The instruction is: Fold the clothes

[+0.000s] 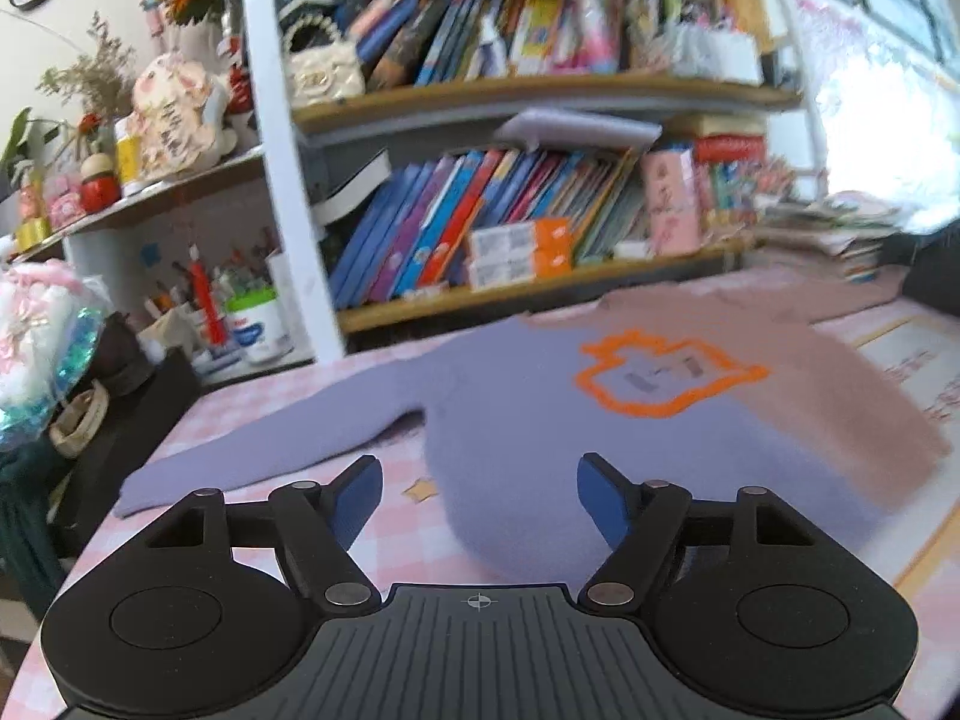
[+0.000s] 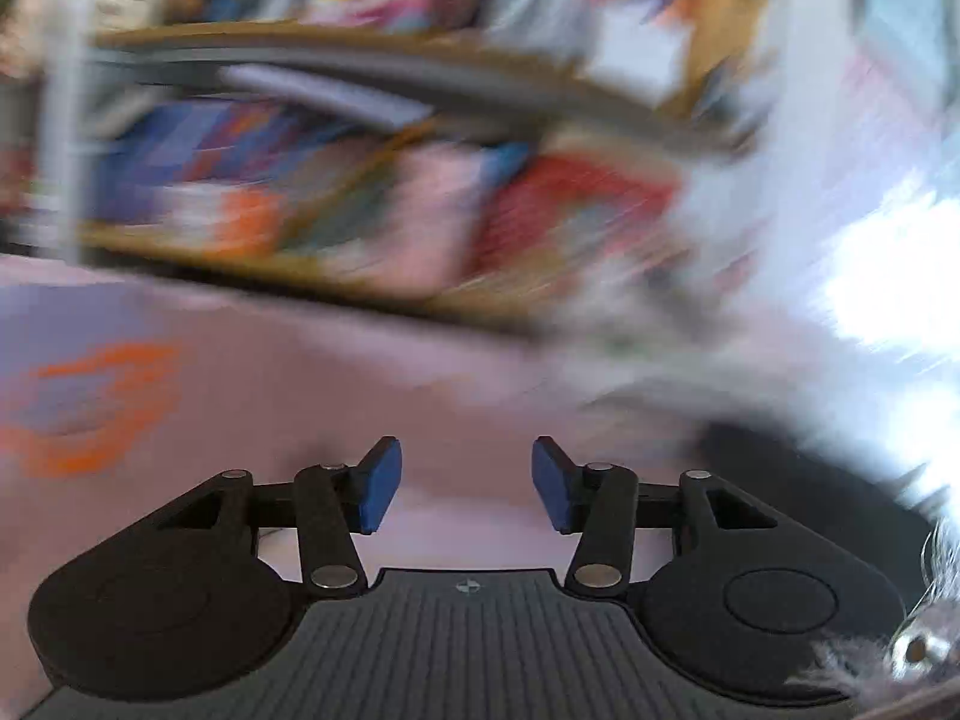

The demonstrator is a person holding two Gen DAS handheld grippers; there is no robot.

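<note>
My left gripper [image 1: 479, 495] has its blue pads apart, with nothing between them. Just ahead of those jaws a knitted sweater [image 1: 540, 420], lilac and dusty pink with an orange outline motif, lies flat on the pink checked tablecloth [image 1: 396, 483]. My right gripper [image 2: 461, 485] is also parted and empty, over the sweater's pink side; that view is blurred.

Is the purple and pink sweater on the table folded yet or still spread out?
Spread out. The purple and pink knitted sweater lies flat on the pink checked tablecloth, front up, one sleeve stretched out sideways. Its far side is partly hidden.
</note>
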